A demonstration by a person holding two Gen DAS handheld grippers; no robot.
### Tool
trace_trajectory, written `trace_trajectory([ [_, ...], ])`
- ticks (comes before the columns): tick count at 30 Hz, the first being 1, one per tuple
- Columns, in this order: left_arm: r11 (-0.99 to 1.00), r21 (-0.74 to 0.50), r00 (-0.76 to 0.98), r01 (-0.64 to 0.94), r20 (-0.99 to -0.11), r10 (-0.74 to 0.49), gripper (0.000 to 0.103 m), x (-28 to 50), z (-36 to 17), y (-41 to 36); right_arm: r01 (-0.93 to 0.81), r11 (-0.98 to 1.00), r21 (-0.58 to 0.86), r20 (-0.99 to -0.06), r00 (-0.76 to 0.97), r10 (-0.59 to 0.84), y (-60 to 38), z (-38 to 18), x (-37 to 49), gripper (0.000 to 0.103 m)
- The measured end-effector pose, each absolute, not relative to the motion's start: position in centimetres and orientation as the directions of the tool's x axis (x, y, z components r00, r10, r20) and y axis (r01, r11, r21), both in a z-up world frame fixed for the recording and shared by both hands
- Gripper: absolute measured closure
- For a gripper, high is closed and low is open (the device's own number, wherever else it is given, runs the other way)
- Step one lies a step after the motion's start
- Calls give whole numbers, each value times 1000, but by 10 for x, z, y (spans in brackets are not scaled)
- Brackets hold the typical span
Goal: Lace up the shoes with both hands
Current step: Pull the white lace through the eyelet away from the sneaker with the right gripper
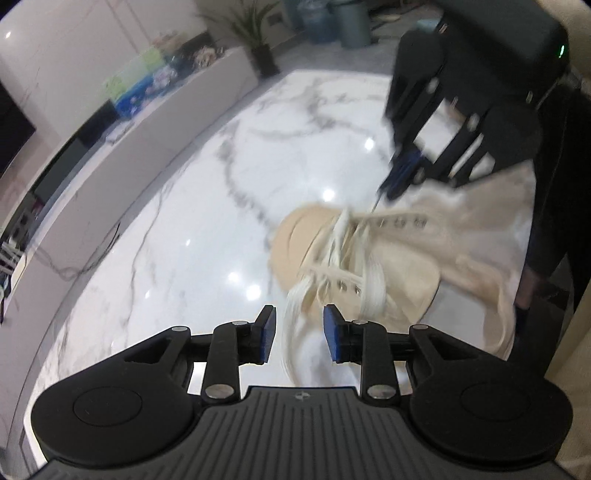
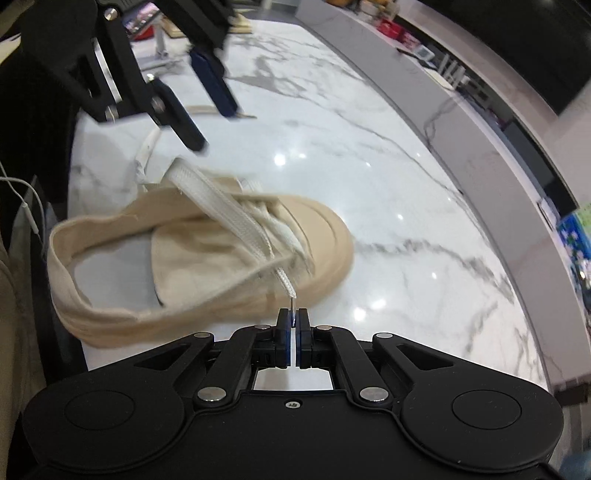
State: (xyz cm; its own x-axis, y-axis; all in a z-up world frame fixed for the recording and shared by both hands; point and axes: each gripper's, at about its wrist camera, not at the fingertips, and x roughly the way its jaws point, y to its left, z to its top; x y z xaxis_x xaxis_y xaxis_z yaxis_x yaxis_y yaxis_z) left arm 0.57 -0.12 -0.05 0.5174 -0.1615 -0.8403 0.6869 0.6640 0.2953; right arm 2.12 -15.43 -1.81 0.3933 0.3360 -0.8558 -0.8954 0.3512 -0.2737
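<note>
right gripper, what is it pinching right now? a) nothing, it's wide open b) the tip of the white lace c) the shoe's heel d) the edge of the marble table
b: in the right wrist view the right gripper has its jaws nearly closed on the stiff tip of the white lace, which runs back to the beige shoe; the left gripper is open.

A home living room: a glossy white marble-look table (image 1: 207, 206) with grey veining reflects ceiling lights, and beyond it runs a long low white cabinet (image 1: 155, 129) along a pale wall. Tissue boxes and small clutter (image 1: 147, 74) crowd the cabinet top beside a dark screen (image 1: 11, 129). A potted plant (image 1: 255, 33) stands at the cabinet's end, with two grey-blue bins (image 1: 332, 22) on the floor behind.
</note>
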Motion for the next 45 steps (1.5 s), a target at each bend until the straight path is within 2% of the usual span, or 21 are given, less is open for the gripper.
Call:
trace_trajectory([
  [4, 665, 302, 490, 683, -865, -110, 76, 9, -16, 8, -881, 385, -274, -861, 403, 311, -163, -16, 20, 102],
  [8, 654, 323, 469, 684, -881, -55, 76, 12, -31, 15, -848, 430, -311, -875, 431, 218, -175, -21, 20, 102],
  [14, 648, 183, 390, 739, -901, -190, 76, -3, -24, 16, -795, 514, -322, -889, 440, 124, -200, -24, 27, 102],
  [20, 590, 129, 321, 797, -918, -233, 76, -17, -38, -3, -785, 532, -317, -891, 438, 116, -207, -20, 20, 102],
  [25, 584, 175, 331, 792, -928, -171, 76, -10, -63, -13, -783, 537, -314, -889, 441, 122, -207, -19, 16, 102],
  [28, 605, 167, 324, 779, -933, -159, 99, -5, -69, -13, -779, 544, -310, -889, 441, 125, -209, -19, 17, 102],
  [30, 635, 169, 333, 754, -931, -148, 101, -1, -67, -10, -772, 554, -311, -888, 444, 120, -212, -19, 17, 102],
  [37, 703, 293, 445, 648, -895, -38, 101, 5, -39, 19, -724, 601, -339, -875, 477, 80, -228, -13, 17, 102],
  [45, 729, 392, 536, 561, -843, 42, 101, 1, -1, 45, -610, 669, -424, -838, 545, -34, -267, 7, 14, 102],
])
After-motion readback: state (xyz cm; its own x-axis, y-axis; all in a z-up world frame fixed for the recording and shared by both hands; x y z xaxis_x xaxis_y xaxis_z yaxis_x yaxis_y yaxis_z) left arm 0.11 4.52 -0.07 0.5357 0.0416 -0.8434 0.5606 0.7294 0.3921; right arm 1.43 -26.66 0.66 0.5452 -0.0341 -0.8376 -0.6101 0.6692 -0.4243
